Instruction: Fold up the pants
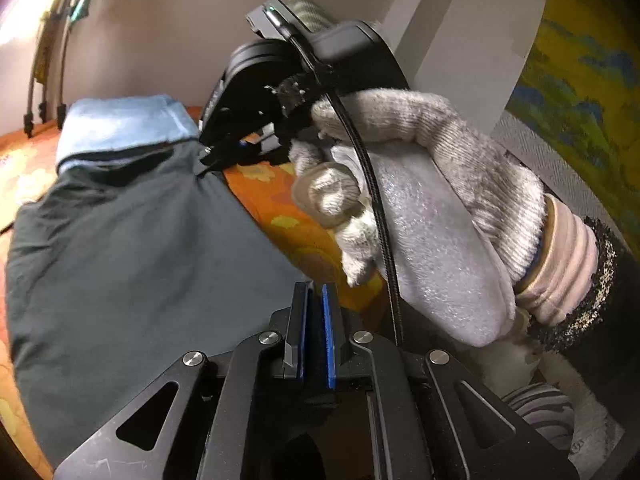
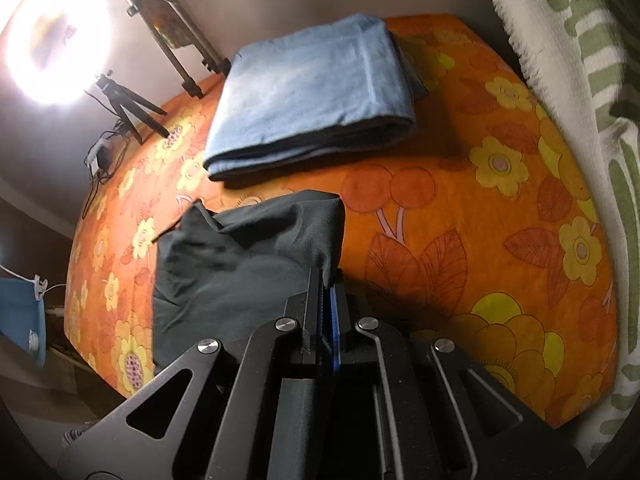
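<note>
Pants [image 2: 240, 264], folded blue cloth [image 2: 312, 96] beyond (tripod [image 2: 124, 104] behind)

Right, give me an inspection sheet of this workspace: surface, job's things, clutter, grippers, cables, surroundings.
Surface: orange flowered sheet covering the bed.
Job's things: dark pants, lifted and draped, not yet laid flat.
Clutter: folded blue garment lying behind the pants.
Grippers: right gripper shut on the pants' edge; left gripper shut, cloth between its pads not clearly visible; gloved hand holds the right tool.
Cables: black cable across the glove; wires by the tripod.
Surroundings: ring light, small tripod, green-patterned white blanket on the right.
</note>
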Demonstrator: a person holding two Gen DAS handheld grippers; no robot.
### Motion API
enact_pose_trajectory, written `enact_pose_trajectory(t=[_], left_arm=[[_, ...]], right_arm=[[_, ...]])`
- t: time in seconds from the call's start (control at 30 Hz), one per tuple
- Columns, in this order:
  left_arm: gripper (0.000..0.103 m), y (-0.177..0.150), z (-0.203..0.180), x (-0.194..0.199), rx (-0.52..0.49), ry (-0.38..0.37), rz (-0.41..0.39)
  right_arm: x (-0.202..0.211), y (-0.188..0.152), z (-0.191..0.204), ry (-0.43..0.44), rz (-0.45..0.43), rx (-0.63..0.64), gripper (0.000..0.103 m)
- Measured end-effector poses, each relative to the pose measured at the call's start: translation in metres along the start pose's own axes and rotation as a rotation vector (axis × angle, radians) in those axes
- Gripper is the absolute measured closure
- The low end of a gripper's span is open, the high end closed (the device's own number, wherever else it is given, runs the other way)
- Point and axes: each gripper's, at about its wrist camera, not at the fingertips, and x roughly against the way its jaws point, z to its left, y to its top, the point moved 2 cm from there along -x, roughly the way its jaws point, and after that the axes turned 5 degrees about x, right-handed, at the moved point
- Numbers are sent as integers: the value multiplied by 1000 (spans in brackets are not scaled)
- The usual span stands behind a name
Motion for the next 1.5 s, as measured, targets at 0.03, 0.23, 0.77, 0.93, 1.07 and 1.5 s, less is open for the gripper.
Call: enact_pose_trajectory(t=[0.03, 0.23, 0.77, 0.93, 1.07, 1.5], left_arm=[[97, -2, -3, -2, -2, -2, 6], [77, -12, -20, 4, -23, -6, 66], [73, -75, 92, 133, 49, 229, 97], [73, -88, 104, 123, 91, 229, 104], [73, -87, 107, 117, 90, 216, 100], [87, -88, 103, 118, 57, 223, 51]], right_arm=[[-2, -1, -2, -7, 2, 8, 100], [8, -4, -12, -112, -27, 22, 86], [54, -90, 60, 28, -90, 162, 69], [54, -127, 45, -87, -79, 119, 68], [52, -138, 27, -167, -26, 96, 67], [-9, -53, 186, 5, 69, 346, 46]])
